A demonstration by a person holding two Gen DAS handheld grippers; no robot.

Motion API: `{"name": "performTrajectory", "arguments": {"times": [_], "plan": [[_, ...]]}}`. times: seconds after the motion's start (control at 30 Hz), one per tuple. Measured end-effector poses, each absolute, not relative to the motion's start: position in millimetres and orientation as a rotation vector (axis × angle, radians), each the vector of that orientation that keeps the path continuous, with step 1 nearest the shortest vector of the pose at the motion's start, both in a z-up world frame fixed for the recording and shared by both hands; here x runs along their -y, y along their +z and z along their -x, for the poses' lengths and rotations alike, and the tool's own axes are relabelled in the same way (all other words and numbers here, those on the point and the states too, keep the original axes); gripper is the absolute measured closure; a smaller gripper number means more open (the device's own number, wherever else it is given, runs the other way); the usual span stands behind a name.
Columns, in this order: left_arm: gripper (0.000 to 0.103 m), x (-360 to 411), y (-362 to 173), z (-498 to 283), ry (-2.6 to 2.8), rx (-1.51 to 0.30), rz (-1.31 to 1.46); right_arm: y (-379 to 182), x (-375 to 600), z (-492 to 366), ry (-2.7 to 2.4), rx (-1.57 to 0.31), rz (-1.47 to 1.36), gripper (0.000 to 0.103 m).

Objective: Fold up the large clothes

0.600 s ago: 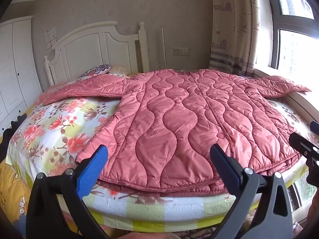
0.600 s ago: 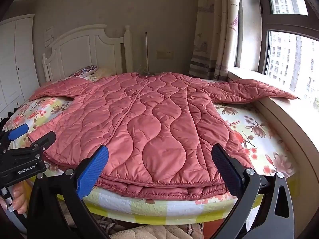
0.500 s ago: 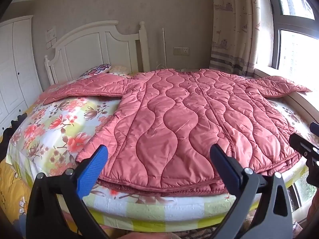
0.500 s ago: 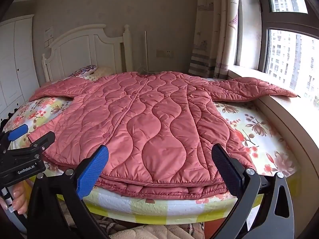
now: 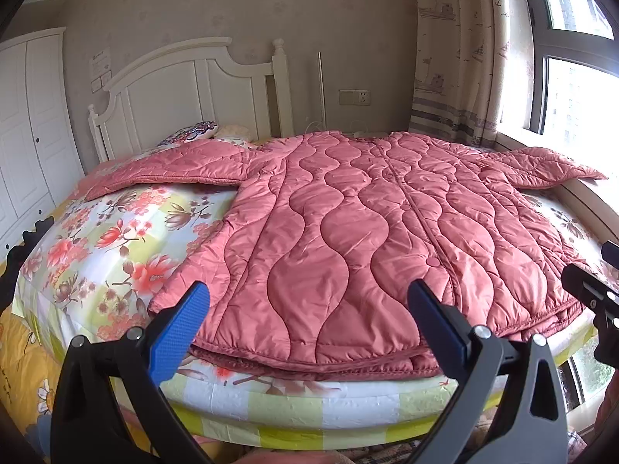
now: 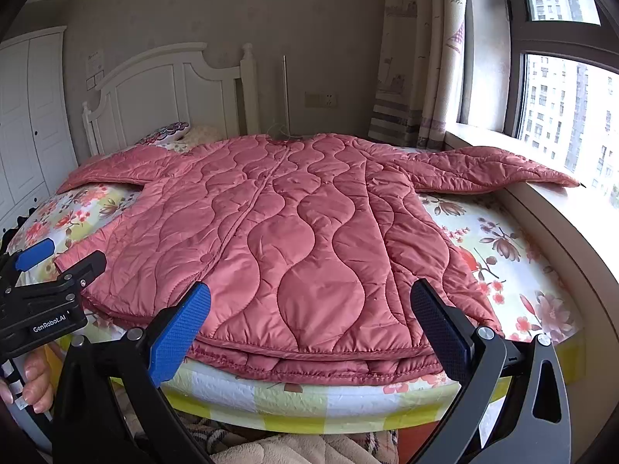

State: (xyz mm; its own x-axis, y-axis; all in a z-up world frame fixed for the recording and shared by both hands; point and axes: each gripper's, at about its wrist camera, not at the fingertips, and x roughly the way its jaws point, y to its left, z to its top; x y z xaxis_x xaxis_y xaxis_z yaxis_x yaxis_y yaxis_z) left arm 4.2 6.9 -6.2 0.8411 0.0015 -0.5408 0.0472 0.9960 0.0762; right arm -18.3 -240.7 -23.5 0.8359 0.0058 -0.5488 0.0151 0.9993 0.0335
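A large pink quilted coat (image 5: 367,232) (image 6: 294,232) lies spread flat on the bed, front up, hem toward me, both sleeves stretched out sideways. My left gripper (image 5: 309,321) hovers open just short of the hem, nothing between its blue pads. My right gripper (image 6: 311,321) is open too, held before the hem's right half. The right sleeve (image 6: 495,170) reaches onto the window sill. In the right wrist view the left gripper (image 6: 46,266) shows at the far left, with a hand below it.
The bed (image 5: 116,239) has a floral sheet and a white headboard (image 5: 193,89). A pillow (image 5: 193,133) lies near the headboard. White wardrobe doors (image 5: 27,123) stand on the left; a window sill (image 6: 561,224) and curtain (image 6: 418,58) border the right.
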Motion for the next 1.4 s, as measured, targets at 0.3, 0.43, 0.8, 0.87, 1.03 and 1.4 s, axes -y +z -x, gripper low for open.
{"name": "performTrajectory", "arguments": {"times": [0.3, 0.43, 0.8, 0.87, 1.03, 1.4], "plan": [[0.002, -9, -7, -5, -0.023, -0.574, -0.088, -26, 241, 18, -0.003, -0.587, -0.04, 0.004], [0.002, -10, -8, -5, -0.022, -0.575, -0.087, -25, 242, 17, -0.003, -0.589, -0.042, 0.004], [0.002, -11, -9, -5, -0.023, -0.578, -0.088, -29, 243, 15, -0.003, -0.601, -0.055, 0.004], [0.002, -14, -12, -4, -0.023, -0.58, -0.085, -30, 244, 16, -0.002, -0.605, -0.058, 0.004], [0.002, -17, -16, -5, -0.019, -0.591, -0.079, -31, 245, 14, -0.001, -0.615, -0.064, 0.004], [0.002, -14, -15, -5, -0.017, -0.605, -0.08, -33, 246, 12, 0.0, -0.63, -0.072, 0.004]]}}
